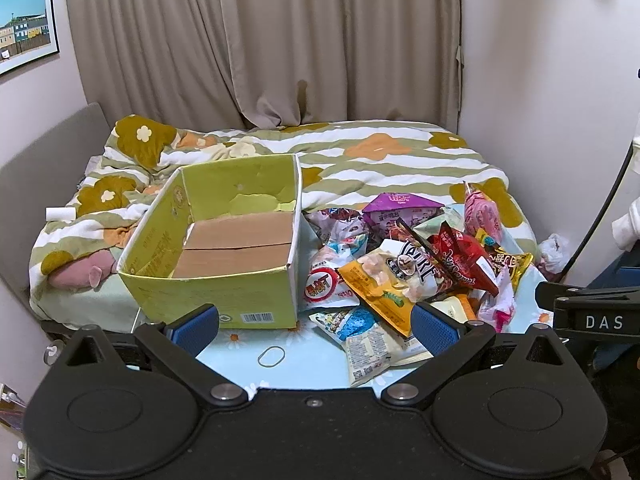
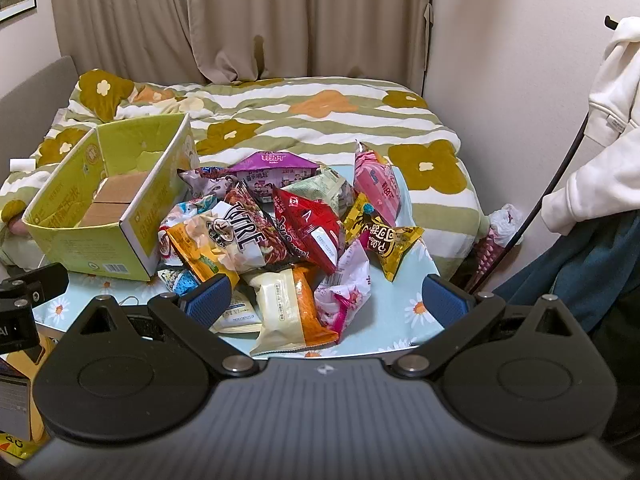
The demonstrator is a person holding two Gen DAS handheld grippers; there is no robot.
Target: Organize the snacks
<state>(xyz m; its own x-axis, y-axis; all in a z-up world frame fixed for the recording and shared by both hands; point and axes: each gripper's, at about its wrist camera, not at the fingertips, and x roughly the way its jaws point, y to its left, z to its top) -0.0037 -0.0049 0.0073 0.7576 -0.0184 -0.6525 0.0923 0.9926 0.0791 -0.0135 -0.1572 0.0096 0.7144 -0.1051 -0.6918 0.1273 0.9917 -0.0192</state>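
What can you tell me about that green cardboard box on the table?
The green cardboard box is open-topped and yellow-green outside, with a barcode label low on its near wall. Its far wall is torn inside, and plain brown flaps form the floor. It holds nothing, sits upright on the flowered tablecloth, left of the snack pile, whose nearest packets touch its side.

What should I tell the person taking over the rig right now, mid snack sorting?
Left gripper: open, empty, hovering at the table's near edge in front of the cardboard box.
Right gripper: open, empty, above the near side of the snack pile.
The box stands on the table, left of the pile; only its bare cardboard bottom shows, no snacks inside.
A rubber band lies loose on the table near the box.
Done: nothing sorted yet.
Left: all packets, starting perhaps with the cream and orange packet nearest the right gripper.
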